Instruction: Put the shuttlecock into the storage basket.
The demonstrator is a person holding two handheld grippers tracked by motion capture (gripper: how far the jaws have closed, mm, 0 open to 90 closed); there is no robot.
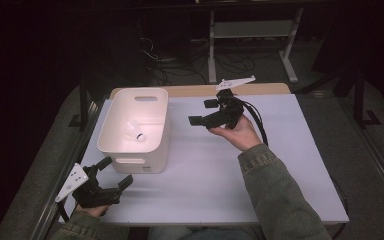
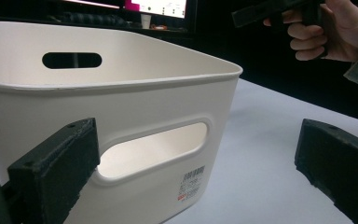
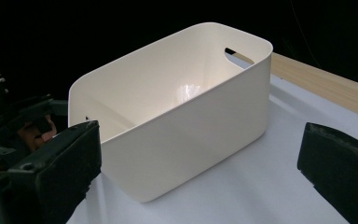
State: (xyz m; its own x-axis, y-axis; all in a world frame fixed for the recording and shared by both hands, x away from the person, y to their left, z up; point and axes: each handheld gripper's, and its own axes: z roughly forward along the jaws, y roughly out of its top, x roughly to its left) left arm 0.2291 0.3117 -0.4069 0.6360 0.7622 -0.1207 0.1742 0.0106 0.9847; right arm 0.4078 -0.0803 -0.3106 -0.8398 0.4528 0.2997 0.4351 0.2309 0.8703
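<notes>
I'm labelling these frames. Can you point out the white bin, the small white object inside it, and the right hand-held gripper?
white bin (image 1: 111, 131): high view, on its left rim.
small white object (image 1: 139, 135): high view, on its rounded end.
right hand-held gripper (image 1: 203, 112): high view, midway between its fingertips.

I see my left gripper (image 2: 200, 168) with its jaws spread wide, facing the white bin (image 2: 121, 107) and its handle slot on the tabletop (image 2: 270, 140)

Looked to me like lab or test room. Saw white worktable (image 1: 280, 165) under spot lighting, surroundings dark. At 12 o'clock, cable tangle (image 1: 180, 62) on floor beside metal frame stand (image 1: 250, 35). From left gripper view, lit monitors (image 2: 158, 7) glowed at 12 o'clock.
</notes>
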